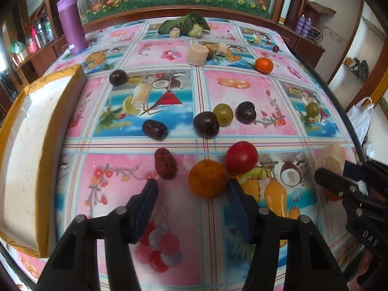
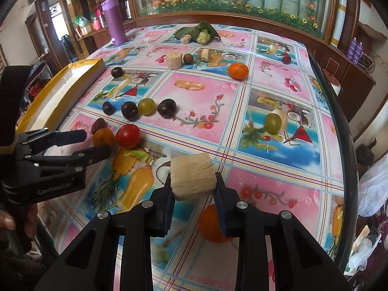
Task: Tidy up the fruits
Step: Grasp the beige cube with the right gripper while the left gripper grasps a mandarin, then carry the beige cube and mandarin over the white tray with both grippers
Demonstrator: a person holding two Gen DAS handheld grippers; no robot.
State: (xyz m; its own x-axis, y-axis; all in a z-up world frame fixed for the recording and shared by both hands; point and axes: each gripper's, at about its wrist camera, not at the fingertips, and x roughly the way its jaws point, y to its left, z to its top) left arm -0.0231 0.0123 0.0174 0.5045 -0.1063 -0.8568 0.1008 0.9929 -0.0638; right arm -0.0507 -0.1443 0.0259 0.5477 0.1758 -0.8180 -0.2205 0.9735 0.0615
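Raised lettering "DAS" on the black plastic body of the right gripper [image 1: 339,181], seen edge-on at the right of the left wrist view; lettering on the other gripper's body too blurred to read. Fingers of the right gripper [image 2: 194,181] pinched on a pale, fibrous cut cylinder [image 2: 193,177], rough-grained with a split along its top, held above a glossy oilcloth table cover [image 2: 266,189] printed with pink and blue fruit panels. Smooth round orange [image 2: 211,225] lying on the cover below and behind that grip.

Left gripper [image 1: 191,194] spread wide, blue-padded fingers [image 1: 148,203] apart and empty, hovering just short of a dimpled, dull-skinned orange fruit [image 1: 208,179]. Shiny red tomato [image 1: 240,157] touching that fruit on its far right side. Wrinkled red date [image 1: 165,163] just beside, to the left. Farther back, dark glossy plums [image 1: 206,124] and a translucent green grape [image 1: 223,114] clustered close together, another elongated dark fruit [image 1: 155,130] apart at their left. Yellow-edged white tray [image 1: 29,150] along the left table edge. Second pale cylinder [image 1: 197,55], small tangerine [image 1: 263,65] and leafy greens [image 1: 184,24] near the far end; matte purple tumbler [image 1: 71,23] upright at the far left corner.
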